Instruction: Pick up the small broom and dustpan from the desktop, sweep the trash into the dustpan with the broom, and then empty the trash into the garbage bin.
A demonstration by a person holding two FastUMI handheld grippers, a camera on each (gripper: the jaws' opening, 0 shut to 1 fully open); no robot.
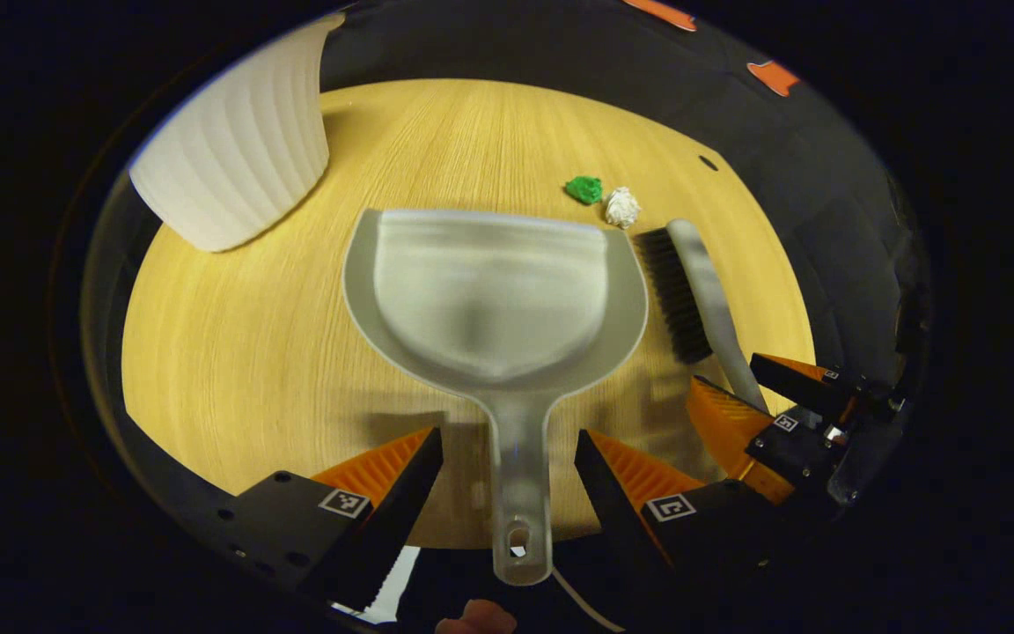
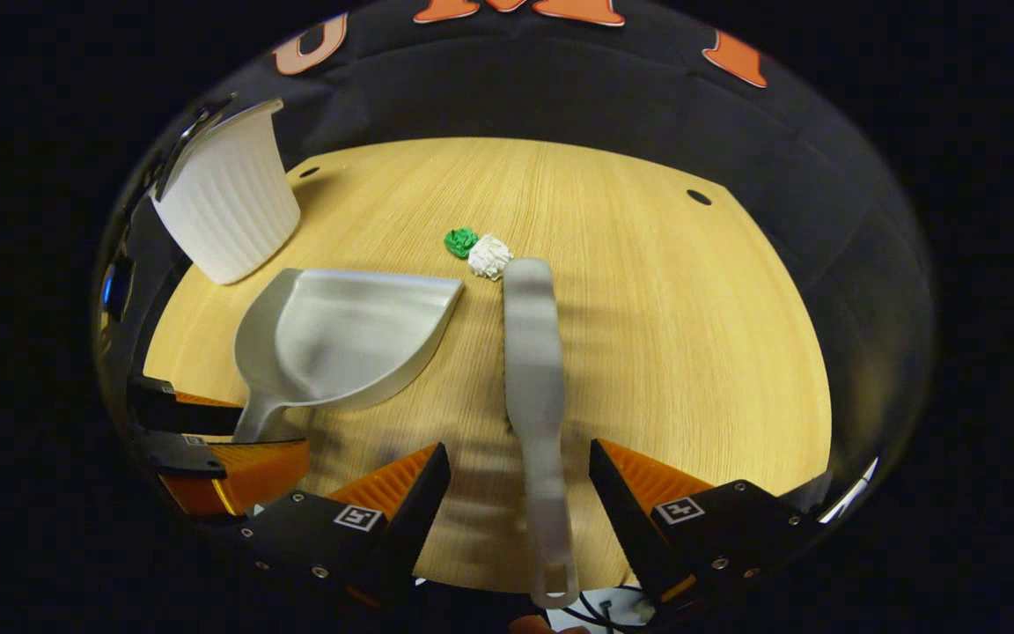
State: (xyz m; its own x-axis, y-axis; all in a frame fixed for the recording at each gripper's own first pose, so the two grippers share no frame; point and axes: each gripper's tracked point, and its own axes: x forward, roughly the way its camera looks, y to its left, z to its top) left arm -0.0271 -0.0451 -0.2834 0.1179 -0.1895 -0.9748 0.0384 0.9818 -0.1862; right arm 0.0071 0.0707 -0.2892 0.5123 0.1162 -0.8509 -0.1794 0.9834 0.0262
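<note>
Now at the pick-up step, each gripper's fingers stand spread astride a handle, left gripper at the dustpan, right gripper at the broom just beside the dustpan on the bench, so both must close next.

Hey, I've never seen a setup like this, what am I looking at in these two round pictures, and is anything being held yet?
There is no robot here: a person holds a two-finger gripper in each hand, and a fisheye camera rides on each one.

The left gripper view looks along the left gripper. Its fingers stand open on either side of the dustpan handle, not pressing it.

The right gripper view looks along the right gripper, likewise open around the broom handle.

On the wooden desktop lie the dustpan, the broom, a green paper ball and a white paper ball side by side near the broom's far end, and a white ribbed garbage bin at the far left. Nothing looks gripped yet.
</note>
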